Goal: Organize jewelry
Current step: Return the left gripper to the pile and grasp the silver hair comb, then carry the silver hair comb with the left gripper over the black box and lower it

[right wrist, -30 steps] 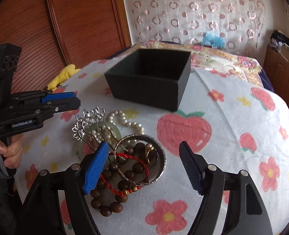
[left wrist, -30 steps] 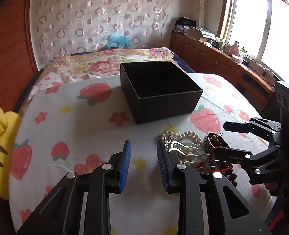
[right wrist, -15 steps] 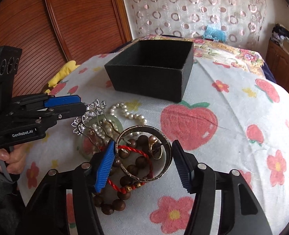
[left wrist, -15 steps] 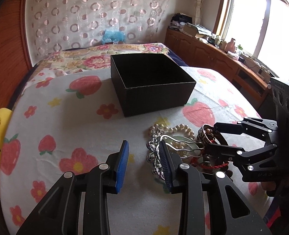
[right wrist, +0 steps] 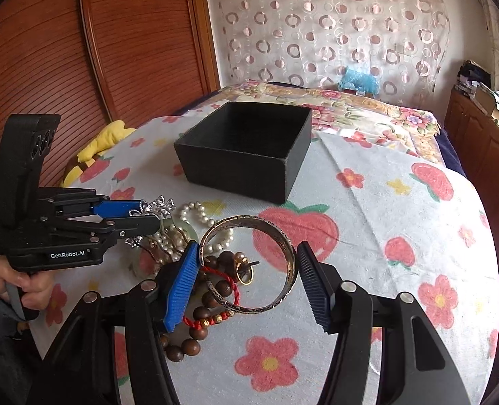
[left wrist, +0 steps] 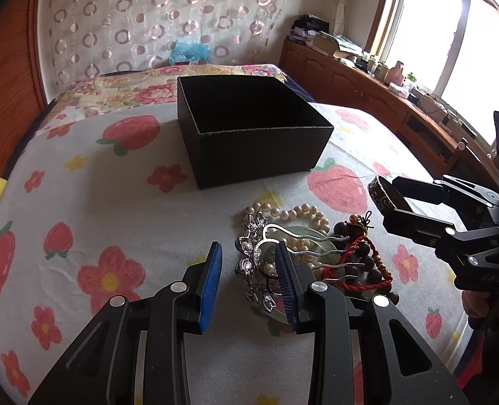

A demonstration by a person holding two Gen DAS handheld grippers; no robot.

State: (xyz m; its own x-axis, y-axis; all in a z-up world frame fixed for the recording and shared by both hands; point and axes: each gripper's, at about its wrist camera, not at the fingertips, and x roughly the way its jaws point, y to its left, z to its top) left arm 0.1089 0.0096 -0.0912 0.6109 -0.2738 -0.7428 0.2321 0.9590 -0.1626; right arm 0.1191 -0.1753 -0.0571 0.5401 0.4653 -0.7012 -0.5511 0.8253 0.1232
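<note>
Right gripper (right wrist: 246, 281) clamps the metal bangle (right wrist: 249, 265) across its width, raised over the jewelry pile (right wrist: 195, 260). Left gripper (left wrist: 249, 281), jaws narrowly apart and gripping nothing, straddles the silver hair comb (left wrist: 259, 266). Farther off sits the black box (left wrist: 249, 135) on the strawberry-print cloth (left wrist: 80, 175).

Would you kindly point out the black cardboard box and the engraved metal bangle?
black cardboard box (right wrist: 236, 172), right wrist view, near outer wall.
engraved metal bangle (right wrist: 285, 236), right wrist view, far right rim.
</note>
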